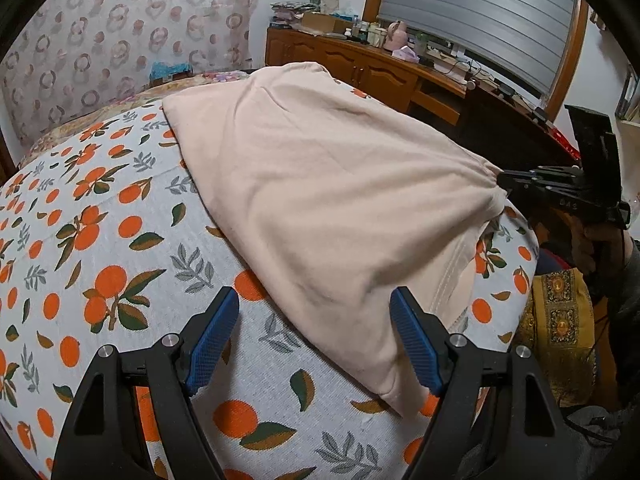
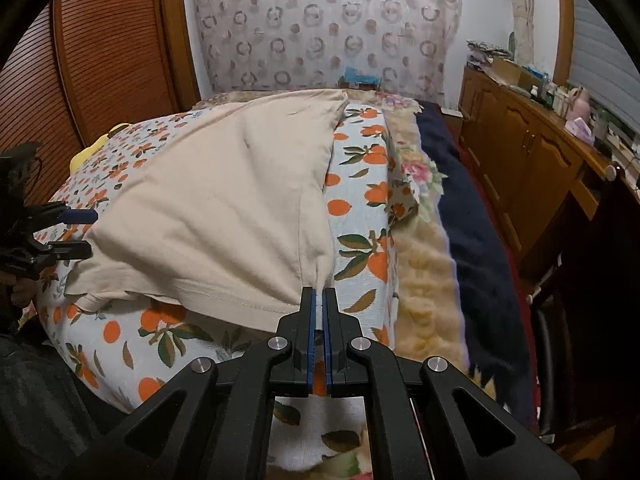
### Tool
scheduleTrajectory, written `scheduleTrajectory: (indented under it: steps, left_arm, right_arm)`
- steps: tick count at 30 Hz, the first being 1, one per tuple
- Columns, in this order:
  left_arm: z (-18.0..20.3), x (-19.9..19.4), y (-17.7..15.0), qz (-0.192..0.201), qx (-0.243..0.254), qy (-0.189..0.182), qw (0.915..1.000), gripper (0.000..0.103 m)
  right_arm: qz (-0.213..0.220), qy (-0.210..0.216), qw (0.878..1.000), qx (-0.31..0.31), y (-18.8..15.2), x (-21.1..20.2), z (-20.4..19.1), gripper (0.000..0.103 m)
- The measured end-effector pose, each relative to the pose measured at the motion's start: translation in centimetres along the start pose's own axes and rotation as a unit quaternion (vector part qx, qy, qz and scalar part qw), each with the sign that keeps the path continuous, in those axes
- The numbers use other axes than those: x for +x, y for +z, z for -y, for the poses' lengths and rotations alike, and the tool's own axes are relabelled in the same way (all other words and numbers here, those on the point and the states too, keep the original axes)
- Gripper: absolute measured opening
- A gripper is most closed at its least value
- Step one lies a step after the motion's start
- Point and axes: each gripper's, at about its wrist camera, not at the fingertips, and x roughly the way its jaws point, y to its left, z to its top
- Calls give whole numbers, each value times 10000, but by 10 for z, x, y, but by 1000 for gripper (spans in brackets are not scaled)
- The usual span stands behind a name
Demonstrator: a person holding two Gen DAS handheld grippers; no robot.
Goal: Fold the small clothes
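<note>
While the right tool (image 2: pixel 319 300) is clamped on the near right hem corner of the beige garment (image 2: pixel 224 216), the left tool (image 1: pixel 314 312) hangs with its jaws apart over the near left corner, pads not pressing cloth. The garment lies spread on the orange-print bed cover (image 1: pixel 100 240), near the bed's front edge. Step in hand, as I judge it: gripping both near corners before a fold. Next move calls for the left tool to close on its corner, then both lift and carry the hem toward the far edge. The garment's long axis runs away from the person toward the patterned curtain (image 2: pixel 320 24), hem nearest.
</note>
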Motion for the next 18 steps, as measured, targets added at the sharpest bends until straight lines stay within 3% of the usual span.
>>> scheduleTrajectory:
  steps: [3, 5, 6, 7, 12, 14, 16, 18]
  left_arm:
    - [0, 0, -1, -9, -11, -8, 10000, 79]
    - [1, 1, -3, -23, -14, -30, 10000, 79]
    - [2, 2, -4, -33, -6, -34, 10000, 79]
    - [3, 2, -5, -56, 3, -50, 10000, 79]
    - [8, 0, -10, -26, 34, -107, 9999, 79]
    - [9, -1, -12, -9, 40, -269, 9996, 68]
    - [11, -2, -13, -23, 95, -334, 9994, 48]
    - [13, -2, -13, -53, 118, -407, 9991, 35]
  right_arm:
    - [85, -25, 10000, 9, 4, -2, -3, 6]
    - [150, -19, 9999, 29, 5, 1, -3, 24]
    - [162, -24, 9999, 39, 5, 4, -3, 39]
    - [163, -17, 9999, 39, 3, 7, -3, 45]
    - [22, -45, 10000, 25, 0, 23, -3, 52]
    - [-80, -75, 9999, 8, -2, 29, -2, 53]
    - [-36, -92, 10000, -14, -1, 28, -2, 54]
    - [-49, -90, 9999, -12, 0, 27, -3, 54]
